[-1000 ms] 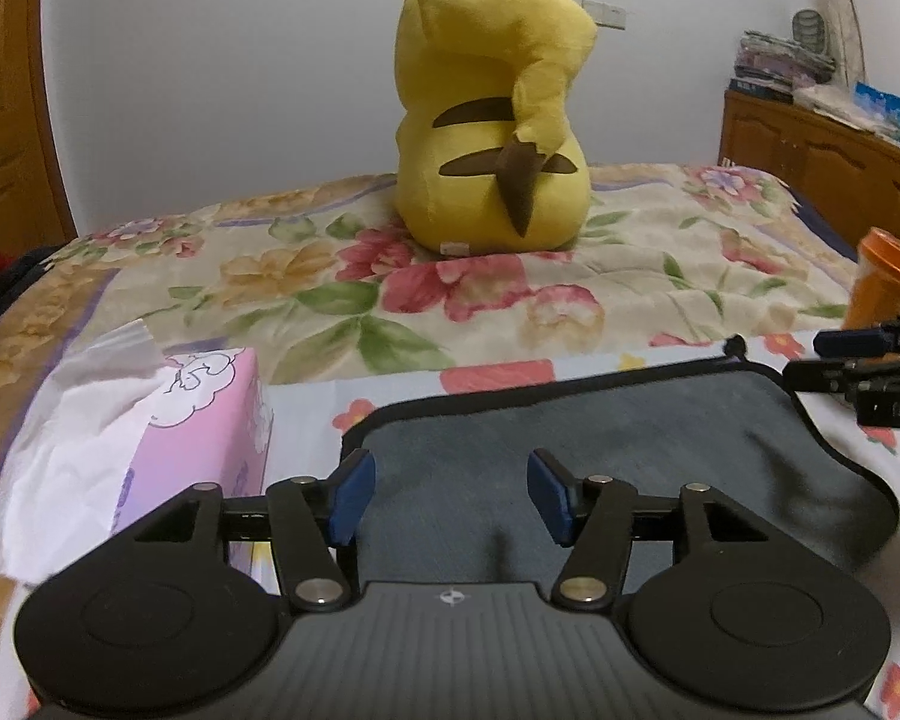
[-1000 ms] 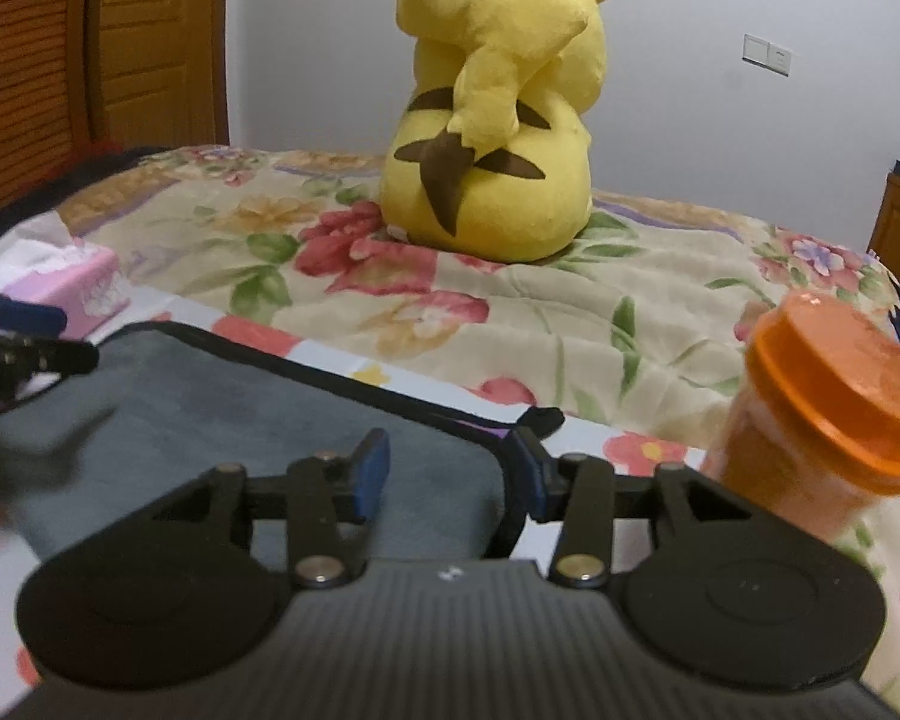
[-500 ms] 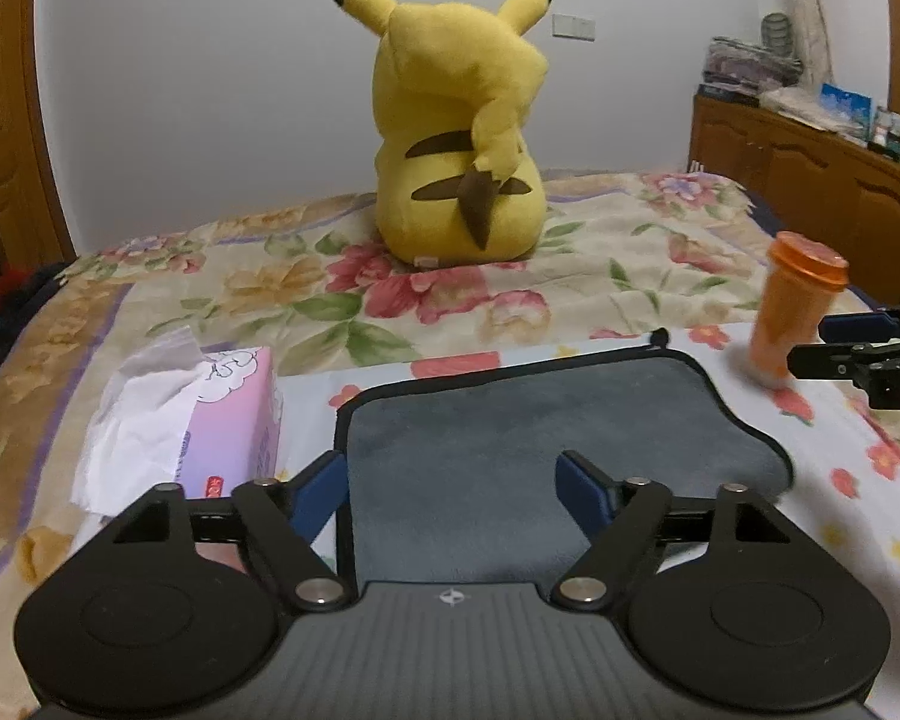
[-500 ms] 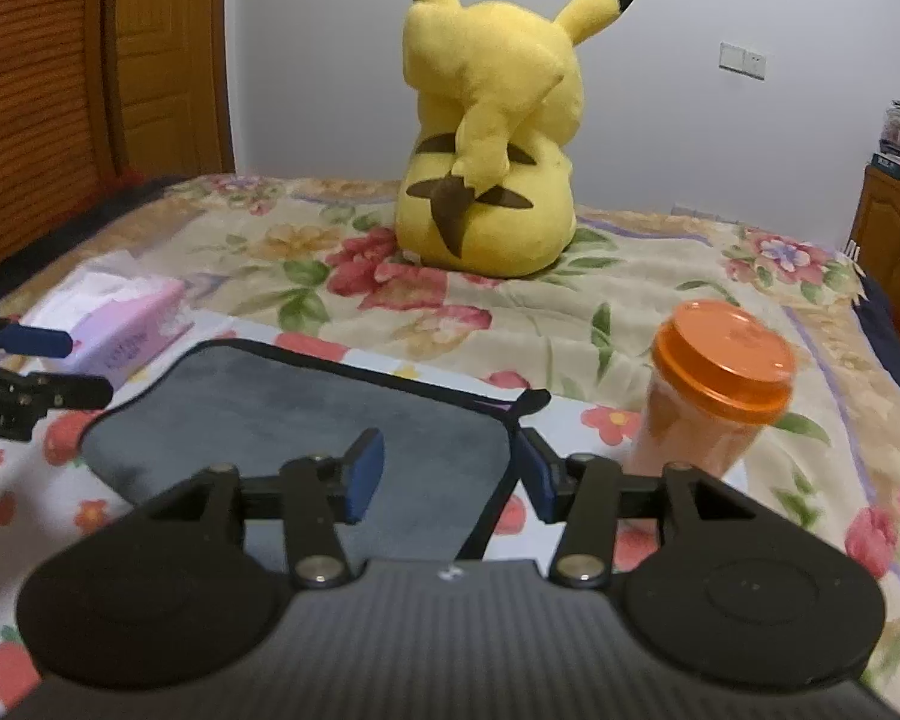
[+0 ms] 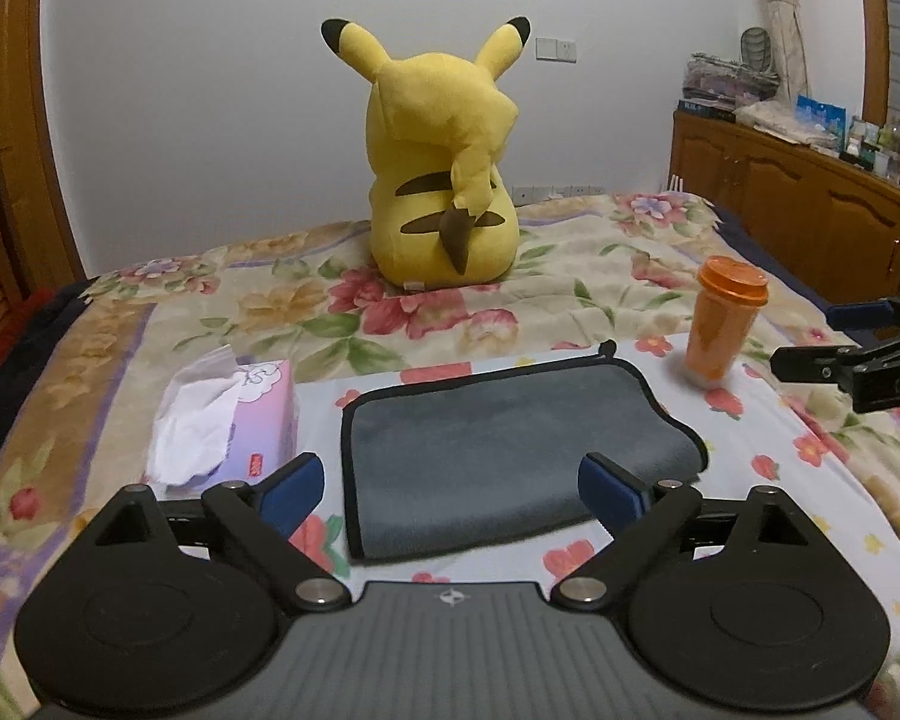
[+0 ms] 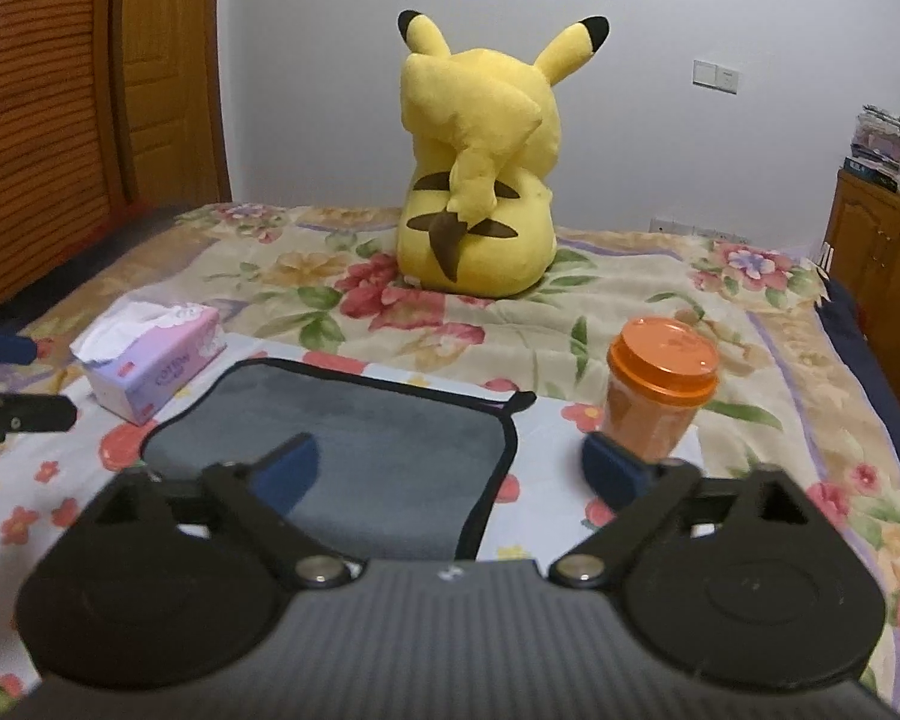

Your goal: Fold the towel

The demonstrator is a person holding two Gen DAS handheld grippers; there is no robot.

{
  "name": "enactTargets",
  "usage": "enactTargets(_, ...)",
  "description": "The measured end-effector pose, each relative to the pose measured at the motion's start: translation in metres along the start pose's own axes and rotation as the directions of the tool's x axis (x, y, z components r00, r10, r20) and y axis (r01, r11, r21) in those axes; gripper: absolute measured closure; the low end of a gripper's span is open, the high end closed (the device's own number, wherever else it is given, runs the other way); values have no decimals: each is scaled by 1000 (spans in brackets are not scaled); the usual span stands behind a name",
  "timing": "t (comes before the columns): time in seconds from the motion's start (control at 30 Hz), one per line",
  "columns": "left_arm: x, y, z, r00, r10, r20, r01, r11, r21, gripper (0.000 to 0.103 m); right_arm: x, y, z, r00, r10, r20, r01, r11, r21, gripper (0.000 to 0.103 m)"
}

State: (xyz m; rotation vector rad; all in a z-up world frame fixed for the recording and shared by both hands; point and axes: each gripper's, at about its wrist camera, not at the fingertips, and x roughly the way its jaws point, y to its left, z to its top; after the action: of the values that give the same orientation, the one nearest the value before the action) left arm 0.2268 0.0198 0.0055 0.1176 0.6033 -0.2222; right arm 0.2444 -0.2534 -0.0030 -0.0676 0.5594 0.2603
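Both tongs have pulled back and up since a second ago; jaws wider now, towel released. Left tongs [image 5: 450, 495] gape fully, blue pads either side of the towel's near edge, nothing between them, hovering above the bed [image 5: 120, 324]. Right tongs [image 6: 450, 474] equally wide, empty, level, pointing at the plush toy [image 6: 480, 180]. Towel [image 5: 510, 444] lies folded flat on the floral bedspread, grey with black trim, hanging loop at its far corner. Tissue box [image 5: 234, 414] just left of it, orange cup [image 5: 723, 321] near its far right corner, not touching. Plush sits well behind.
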Motion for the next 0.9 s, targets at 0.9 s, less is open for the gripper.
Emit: enactTargets(0.9, -125, -37, -1, 997, 58, 43, -56, 997, -50, 0, -117, 6, 8, 998, -21, 66, 18, 998, 52, 0)
